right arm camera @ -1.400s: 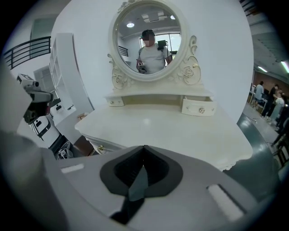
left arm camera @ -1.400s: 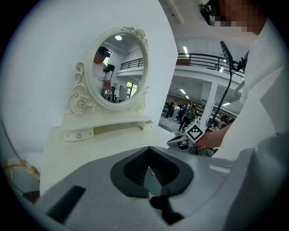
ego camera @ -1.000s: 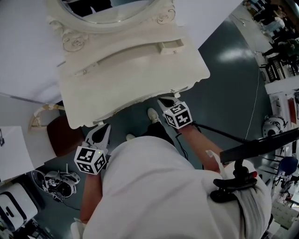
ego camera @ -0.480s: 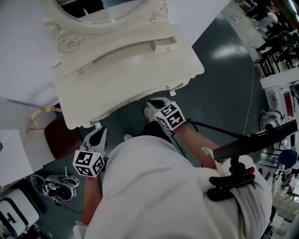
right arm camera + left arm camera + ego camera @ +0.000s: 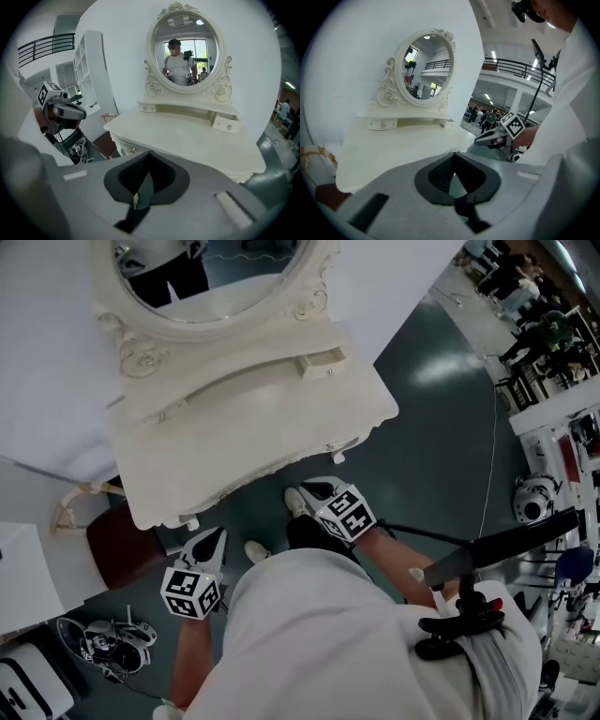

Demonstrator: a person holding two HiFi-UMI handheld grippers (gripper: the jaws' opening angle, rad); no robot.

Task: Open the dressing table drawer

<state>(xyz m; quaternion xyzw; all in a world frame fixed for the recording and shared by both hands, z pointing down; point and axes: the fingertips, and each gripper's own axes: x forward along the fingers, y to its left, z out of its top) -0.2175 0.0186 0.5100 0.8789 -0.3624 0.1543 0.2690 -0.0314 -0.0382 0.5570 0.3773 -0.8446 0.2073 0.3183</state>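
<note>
Drawer front (image 5: 123, 146) sits under the dressing table's (image 5: 272, 418) near edge, at centre left of the right gripper view. It is probably rigid wood that slides stiffly, best pulled by its small knob (image 5: 132, 150). Left gripper (image 5: 212, 538) and right gripper (image 5: 314, 491) are both closed and empty.

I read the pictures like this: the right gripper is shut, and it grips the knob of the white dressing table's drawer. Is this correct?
Not quite. The right gripper is shut, but it grips nothing. The head view shows it held apart from the white dressing table, not touching the drawer knob.
</note>
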